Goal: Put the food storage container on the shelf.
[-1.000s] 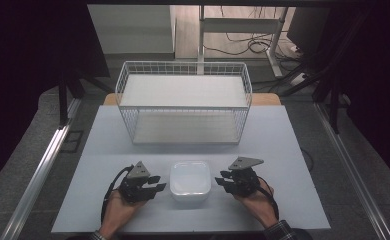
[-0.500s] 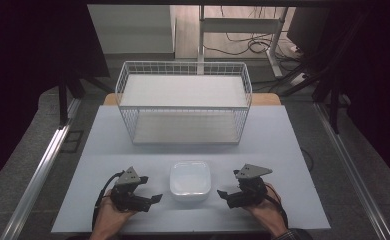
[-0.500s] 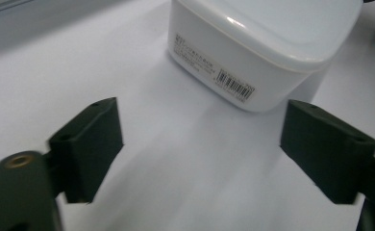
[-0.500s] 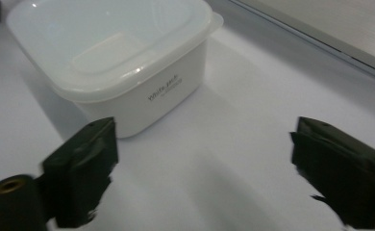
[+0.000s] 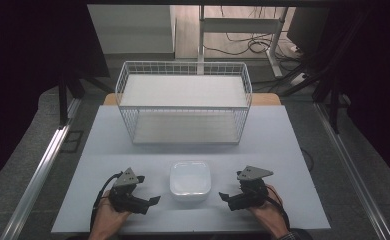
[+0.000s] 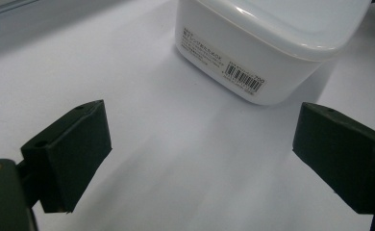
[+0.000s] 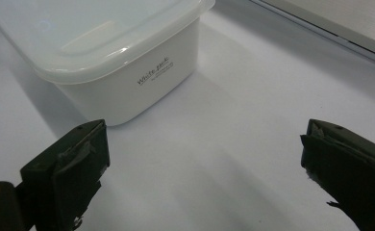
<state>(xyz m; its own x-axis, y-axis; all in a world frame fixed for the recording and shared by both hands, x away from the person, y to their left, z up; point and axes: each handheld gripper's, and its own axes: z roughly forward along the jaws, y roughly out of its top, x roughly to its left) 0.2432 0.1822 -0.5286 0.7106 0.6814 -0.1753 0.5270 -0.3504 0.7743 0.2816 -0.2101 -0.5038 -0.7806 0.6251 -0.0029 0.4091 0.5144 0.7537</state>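
Currently on the table: one white lidded box, sitting near the front edge, midway between the two grippers and in front of the wire basket, well apart from it.

Left gripper: low at the box's left, apart from it, jaws wide. They have just been opening and nothing lies between them; the left gripper view has bare table between the pads, with the box ahead, barcode label facing.

Right gripper: low at the box's right, apart from it, jaws likewise wide and just opened, nothing between them. In the right gripper view the box stands ahead and to one side of the jaw line, printed side facing.

Risks, as judged:
- Uneven approach. If one gripper meets the box before the other, the light box probably slides across the smooth table rather than being caught.
- Off-centre grip. The right jaws do not line up with the box; closing from this heading may pinch only a corner and twist it.
- Lid. The overhanging lid rim could catch a pad; lifting by it may pop the lid off and drop the body.
- Slippery walls. Smooth plastic sides may slip from the pads under a weak squeeze.
- Basket rim. A box carried too low could strike the wire.
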